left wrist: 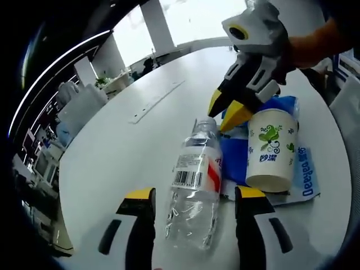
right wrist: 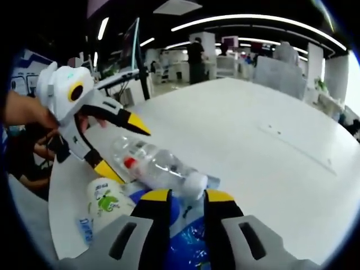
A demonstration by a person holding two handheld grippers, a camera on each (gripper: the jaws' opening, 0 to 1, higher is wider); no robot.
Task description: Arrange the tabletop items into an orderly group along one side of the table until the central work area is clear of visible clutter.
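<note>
Wide bare table (left wrist: 129, 140) flanks bottle (left wrist: 194, 191) between left gripper (left wrist: 196, 198).

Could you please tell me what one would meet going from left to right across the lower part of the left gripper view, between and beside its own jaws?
Left jaw, then the plastic bottle lying on its side, then the right jaw, then the paper cup on the blue packet.

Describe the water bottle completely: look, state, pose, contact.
The water bottle is clear, crinkled plastic that looks empty, with a white cap and a white label bearing a barcode and red patch. It lies on its side on the white table, base between the open left gripper jaws, its cap end by the right gripper tips and beside the paper cup on blue packaging.
</note>
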